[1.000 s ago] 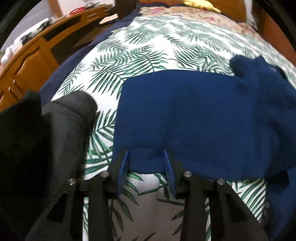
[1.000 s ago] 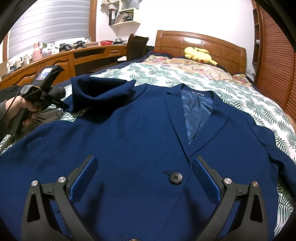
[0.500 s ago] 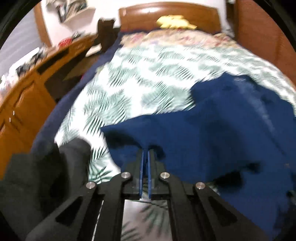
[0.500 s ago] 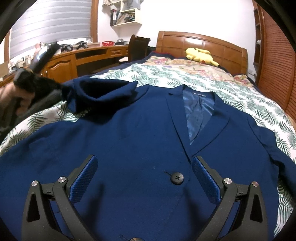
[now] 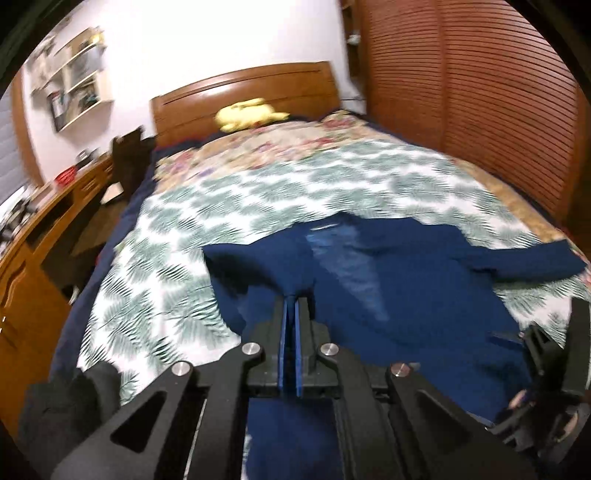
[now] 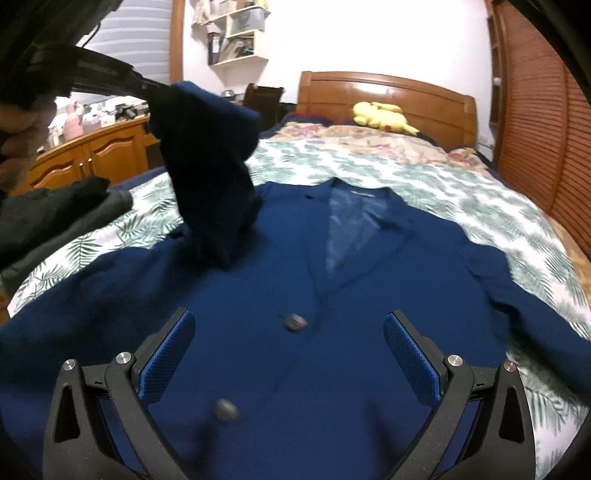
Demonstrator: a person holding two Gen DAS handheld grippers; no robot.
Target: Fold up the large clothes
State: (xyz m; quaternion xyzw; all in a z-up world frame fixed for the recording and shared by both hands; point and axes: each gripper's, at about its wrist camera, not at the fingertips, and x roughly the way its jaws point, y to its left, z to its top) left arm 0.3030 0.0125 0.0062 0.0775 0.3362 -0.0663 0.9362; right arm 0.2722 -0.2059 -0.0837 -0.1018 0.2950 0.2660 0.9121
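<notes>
On the bed (image 6: 461,206), navy jacket (image 6: 288,295) spread front-up, its left sleeve (image 6: 210,158) pinched in the clenched left tool (image 5: 293,306) and raised for folding inward, right tool (image 6: 288,354) released above the buttons.

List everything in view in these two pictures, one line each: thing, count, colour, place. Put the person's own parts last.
jacket: one, navy blue, flat on the bed, front up
sleeve: one, navy, lifted above the jacket's chest
buttons: two, dark grey, down the jacket front
bedspread: one, white with green leaves, over the bed
headboard: one, brown wood, far end of the bed
soft toy: one, yellow, by the headboard
dark clothing: one pile, black, at the bed's left edge
cabinets: brown wood, along the left wall
shelves: white, on the far wall
left tongs: black with blue pads, shut on the sleeve
right tongs: black with blue pads, open above the jacket
</notes>
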